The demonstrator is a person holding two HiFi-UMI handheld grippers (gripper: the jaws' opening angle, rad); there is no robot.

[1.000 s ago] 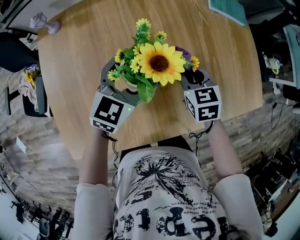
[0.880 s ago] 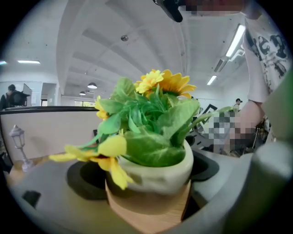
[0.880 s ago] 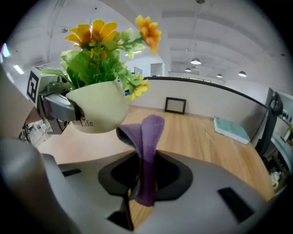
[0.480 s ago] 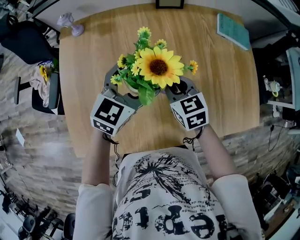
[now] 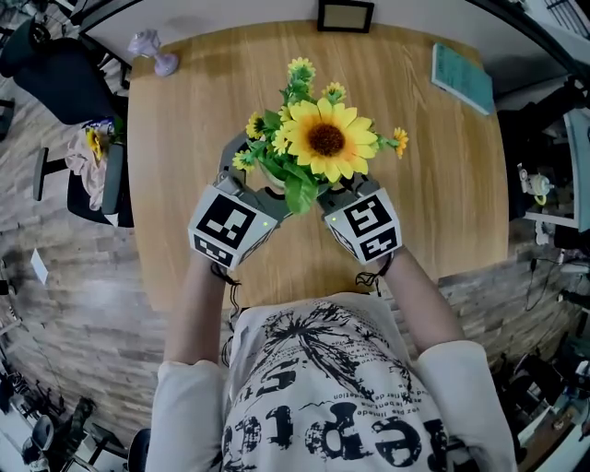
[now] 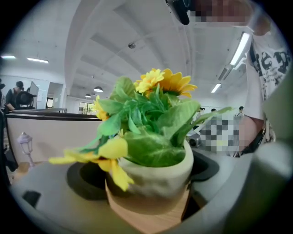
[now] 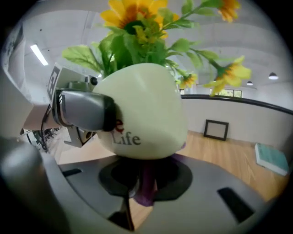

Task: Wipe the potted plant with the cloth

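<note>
Potted plant [image 5: 324, 140]: plastic sunflowers and green leaves in a smooth, rounded cream ceramic pot [image 7: 142, 114] lettered "Life". It sits mid-frame on a round light-wood table [image 5: 442, 184]. Left gripper [image 6: 146, 192]: jaws spread wide, clamping the pot from both sides, grey finger [image 7: 84, 109] touching its wall. Right gripper [image 7: 149, 171]: jaws nearly together, pinching a soft purple cloth [image 7: 144, 192] against the pot's base. Both forearms reach up-frame, with the grippers angled inward.

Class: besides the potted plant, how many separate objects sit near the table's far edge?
3: a purple ornament far left, a picture frame far middle, a teal book far right. The flowers may hide more.
</note>
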